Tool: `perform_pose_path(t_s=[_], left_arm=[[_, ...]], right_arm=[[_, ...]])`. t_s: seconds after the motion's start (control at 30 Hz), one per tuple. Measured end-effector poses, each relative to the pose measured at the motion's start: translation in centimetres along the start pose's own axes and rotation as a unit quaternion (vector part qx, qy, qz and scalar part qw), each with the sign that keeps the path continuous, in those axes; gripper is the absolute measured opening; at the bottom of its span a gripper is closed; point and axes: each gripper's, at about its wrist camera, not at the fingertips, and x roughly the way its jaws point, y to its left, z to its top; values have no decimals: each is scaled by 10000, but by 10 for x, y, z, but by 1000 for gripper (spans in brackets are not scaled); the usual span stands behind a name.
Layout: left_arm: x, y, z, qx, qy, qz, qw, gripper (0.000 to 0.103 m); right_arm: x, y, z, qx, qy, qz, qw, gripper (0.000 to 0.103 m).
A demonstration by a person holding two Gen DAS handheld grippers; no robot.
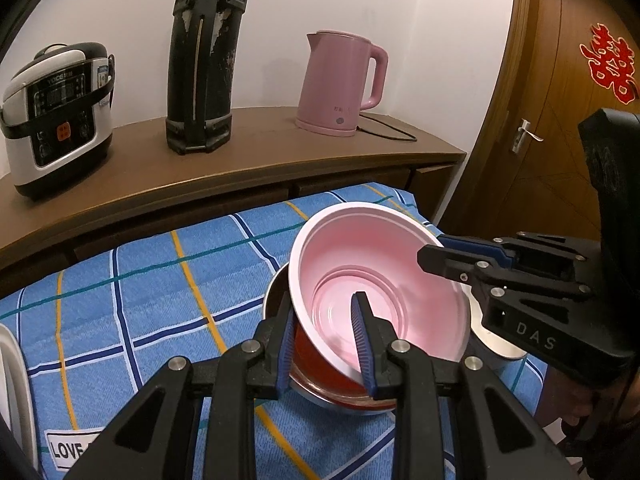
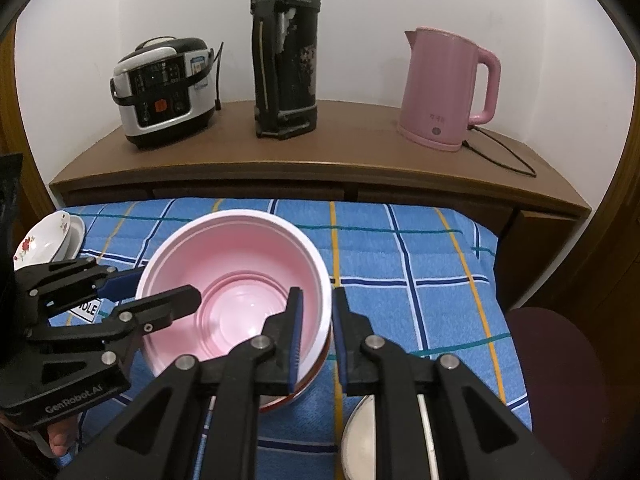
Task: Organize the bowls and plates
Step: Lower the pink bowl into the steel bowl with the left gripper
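I have the pink bowl [image 1: 380, 280] pinched by its rim from two sides. My left gripper [image 1: 326, 340] is closed on the wall at the bowl's seven o'clock, one finger inside the pink basin and the other outside against the wall. My right gripper [image 2: 316, 332] straddles the rim at about four o'clock in its own view, fingers narrow and clamped on the thin edge.

The bowl sits tilted on a red-sided bowl [image 1: 324, 364], which rests in a metal bowl [image 1: 276, 292], the stack standing on the blue checked cloth [image 1: 140, 300] over the desk. In the right wrist view a flowered dish [image 2: 40, 240] lies at nine o'clock near the cloth's edge, and a steel rim [image 2: 360, 444] shows at six o'clock, just below my right fingers.

I judge the pink bowl to be light, stiff plastic, smooth and a bit slippery, with a thin wall that could flex if squeezed hard. The rim is the only real handhold, so opposed grips on either side suit it. Because it is tilted in the stack, it may stick or drag the red bowl up with it; a level lift would be kinder. The flowered dish looks like ceramic and would chip if knocked.
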Motion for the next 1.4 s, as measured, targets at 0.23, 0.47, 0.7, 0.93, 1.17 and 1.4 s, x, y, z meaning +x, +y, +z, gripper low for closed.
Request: perform_pose_path(t_s=[0.23,0.47,0.7,0.93,1.17,1.4], left_arm=[[1,-1,-1,13,41,11,10000,30],[2,0,-2,42,94,8,9999,30],[2,1,-3,38,148,2,9999,30],[5,0,-3,53,209,-17,9998,30],[7,0,-4,88,266,-25,9996,30],[9,0,-5,112,321,-12,9994,30]], right_arm=[[4,2,-2,-8,91,-9,10000,17],[9,2,-4,2,186,-13,9998,17],[11,3,-5,-2,229,-7,9997,17],[12,3,-6,1,250,-5,9997,17],[15,0,-8,14,284,18,9996,17],[16,1,-10,28,299,32,9995,17]])
